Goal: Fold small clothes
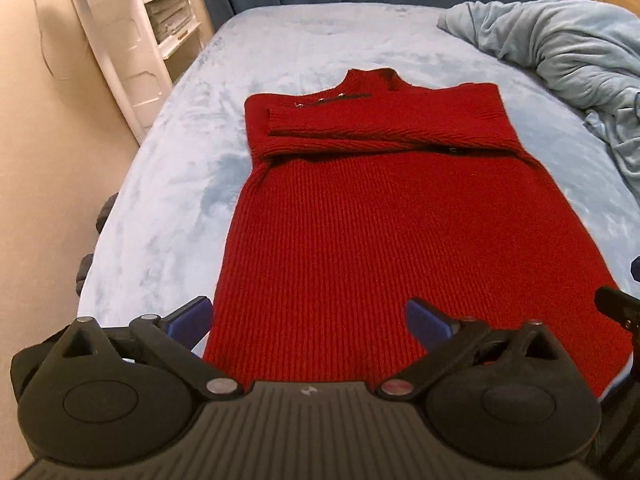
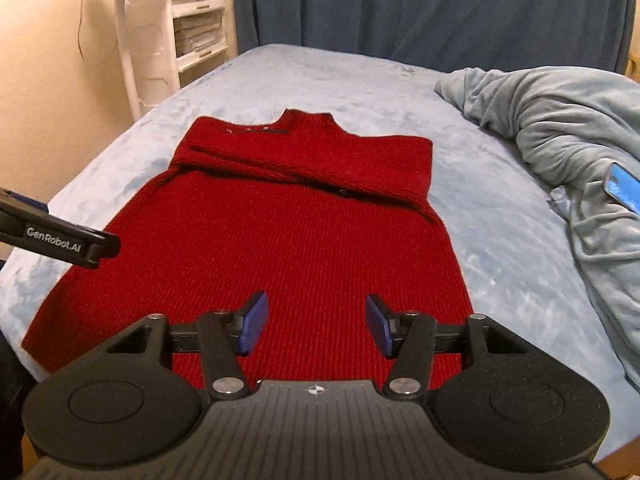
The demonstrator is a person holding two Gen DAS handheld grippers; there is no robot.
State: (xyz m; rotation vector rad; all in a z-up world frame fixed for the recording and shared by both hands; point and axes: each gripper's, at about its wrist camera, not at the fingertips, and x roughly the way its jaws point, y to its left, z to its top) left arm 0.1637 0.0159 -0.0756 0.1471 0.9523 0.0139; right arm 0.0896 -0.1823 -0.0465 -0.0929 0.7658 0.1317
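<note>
A red ribbed knit dress point(image 1: 360, 220) lies flat on the pale blue bed point(image 1: 180, 168), collar far, hem near, both sleeves folded across the chest. It also shows in the right wrist view point(image 2: 280, 248). My left gripper point(image 1: 310, 320) is open wide and empty, above the hem's left part, its left pad at the dress's left edge. My right gripper point(image 2: 316, 324) is open and empty, above the hem's right part. The left gripper's finger point(image 2: 60, 240) shows at the left of the right wrist view.
A crumpled pale blue blanket point(image 2: 560, 140) lies at the bed's right side with a blue phone point(image 2: 624, 192) on it. A white standing fan point(image 2: 132, 20) and white shelves point(image 2: 200, 20) stand at the far left. Dark blue curtains point(image 2: 400, 8) hang behind the bed.
</note>
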